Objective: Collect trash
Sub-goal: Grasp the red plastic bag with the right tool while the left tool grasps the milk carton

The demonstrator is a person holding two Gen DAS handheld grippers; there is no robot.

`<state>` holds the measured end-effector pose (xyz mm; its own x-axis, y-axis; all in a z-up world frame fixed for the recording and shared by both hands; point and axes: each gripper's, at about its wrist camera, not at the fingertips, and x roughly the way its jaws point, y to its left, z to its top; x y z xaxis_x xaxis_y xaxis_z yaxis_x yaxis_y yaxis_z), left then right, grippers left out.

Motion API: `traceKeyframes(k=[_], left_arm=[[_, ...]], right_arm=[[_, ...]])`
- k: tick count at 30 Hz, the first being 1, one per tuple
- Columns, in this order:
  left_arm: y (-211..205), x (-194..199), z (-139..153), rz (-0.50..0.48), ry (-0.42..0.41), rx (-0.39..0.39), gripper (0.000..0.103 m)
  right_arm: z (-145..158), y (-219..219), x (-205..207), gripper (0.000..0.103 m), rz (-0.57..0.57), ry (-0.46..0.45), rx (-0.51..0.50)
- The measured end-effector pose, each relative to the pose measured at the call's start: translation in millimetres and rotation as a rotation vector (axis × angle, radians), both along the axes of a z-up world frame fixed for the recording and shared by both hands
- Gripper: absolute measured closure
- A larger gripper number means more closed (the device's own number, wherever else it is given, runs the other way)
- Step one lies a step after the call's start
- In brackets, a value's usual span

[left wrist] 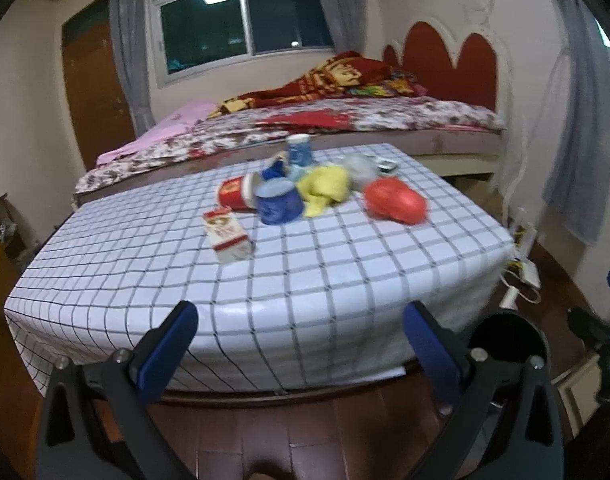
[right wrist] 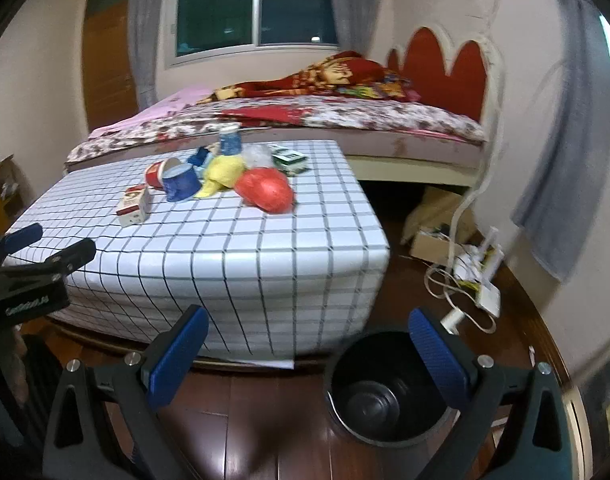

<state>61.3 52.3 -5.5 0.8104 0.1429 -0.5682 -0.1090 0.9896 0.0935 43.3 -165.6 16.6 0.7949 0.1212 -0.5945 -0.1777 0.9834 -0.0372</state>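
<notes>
My right gripper (right wrist: 305, 344) sits nearest, blue pads spread wide, nothing between them. My left gripper (left wrist: 301, 340) is the same: wide open, empty. In the right view its tips (right wrist: 45, 244) poke in at 9 o'clock.

Black trash bin (right wrist: 389, 392) stands on the wood floor (right wrist: 265, 420), at 5 o'clock under the right pad, just beside the table corner. In the left view the bin (left wrist: 509, 340) shows at 4 o'clock.

Table with checked cloth (left wrist: 305, 264) fills the middle. Trash is clustered toward its far half, 12 o'clock: white-red carton (left wrist: 228, 234) lying nearest, apart from the rest; red cup (left wrist: 235, 192) tipped over, touching a blue cup (left wrist: 279, 202) on its side; yellow crumpled wrapper (left wrist: 325, 190) just beside; red bag (left wrist: 395, 200) at 1 o'clock; 1 upright blue-white cup (left wrist: 299, 148) at the far edge. Green-white box (right wrist: 290, 160) near the far right edge.

Bed (left wrist: 345, 120) behind the table.
</notes>
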Motion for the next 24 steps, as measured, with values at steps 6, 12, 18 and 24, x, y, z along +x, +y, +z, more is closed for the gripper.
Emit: traceKeyframes(k=[6, 12, 18, 24], left_arm=[[42.6, 50.8, -11.5, 0.075, 0.036, -0.043, 0.001], [74.5, 104.2, -34.5, 0.135, 0.075, -0.073, 0.004], [95.1, 152.6, -55.1, 0.185, 0.117, -0.087, 0.011], [101.6, 179.6, -64.4, 0.203, 0.142, -0.099, 0.016]], right_arm=[[-6.4, 25.1, 62.3, 0.001, 0.08, 0.007, 0.031], [-21.1, 51.8, 136.8, 0.012, 0.129, 0.05, 0.027], [-37.0, 82.9, 200.5, 0.012, 0.168, 0.078, -0.036], [-55.0, 96.2, 245.5, 0.014, 0.178, 0.122, -0.054]])
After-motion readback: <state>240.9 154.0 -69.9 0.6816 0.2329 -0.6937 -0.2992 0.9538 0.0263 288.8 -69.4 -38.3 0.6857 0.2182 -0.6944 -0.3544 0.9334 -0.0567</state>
